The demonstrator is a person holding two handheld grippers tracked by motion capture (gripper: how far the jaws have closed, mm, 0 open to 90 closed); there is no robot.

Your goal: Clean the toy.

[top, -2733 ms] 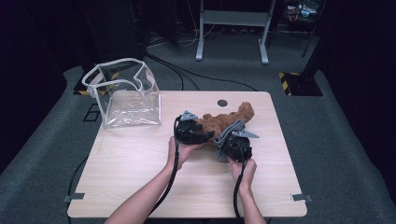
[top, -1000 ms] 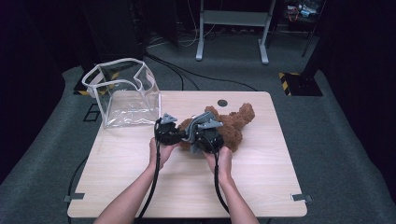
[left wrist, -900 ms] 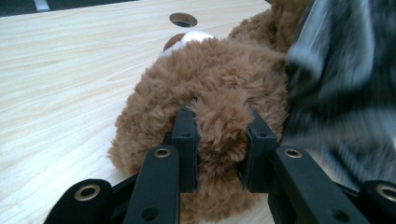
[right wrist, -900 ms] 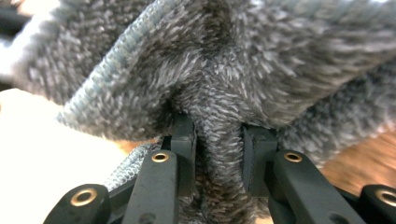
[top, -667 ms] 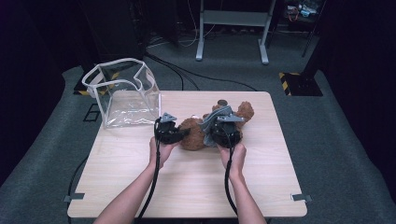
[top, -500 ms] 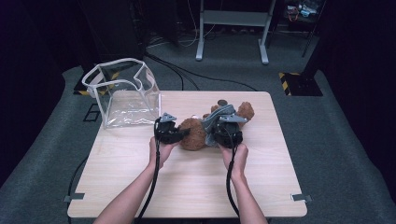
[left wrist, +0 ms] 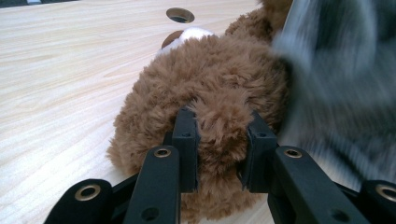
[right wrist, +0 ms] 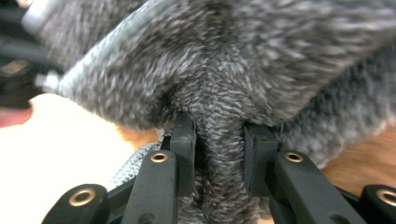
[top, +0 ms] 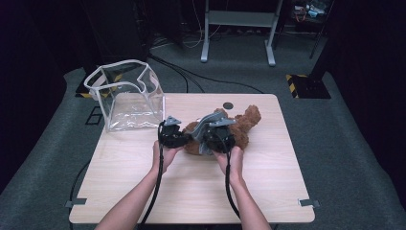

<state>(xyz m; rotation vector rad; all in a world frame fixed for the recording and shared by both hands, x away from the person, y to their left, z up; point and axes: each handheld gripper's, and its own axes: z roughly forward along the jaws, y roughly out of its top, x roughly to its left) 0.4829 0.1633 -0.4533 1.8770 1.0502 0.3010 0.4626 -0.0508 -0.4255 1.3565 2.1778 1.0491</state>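
Grey knit cloth (right wrist: 219, 93) is pinched in a fold between the nearly closed jaws of the right gripper (right wrist: 218, 140), and a tuft of brown fur is clamped in the same way by the left gripper (left wrist: 219, 144). The bear (top: 242, 125) lies near the middle of the table (top: 143, 163), with the clear bag (top: 125, 98) standing well apart at the far left corner.

Compared with a second ago, the right gripper (top: 216, 135) has been carried to the right and slightly farther away, while the left gripper (top: 171, 135) has been kept in place at the bear's left end. The cloth has thus been drawn along the bear's body, and both grips have been held unchanged.

From this it is judged that the cloth is a garment being worked along the bear, with one end anchored by the left gripper. Whether it is being put on or taken off cannot be told.
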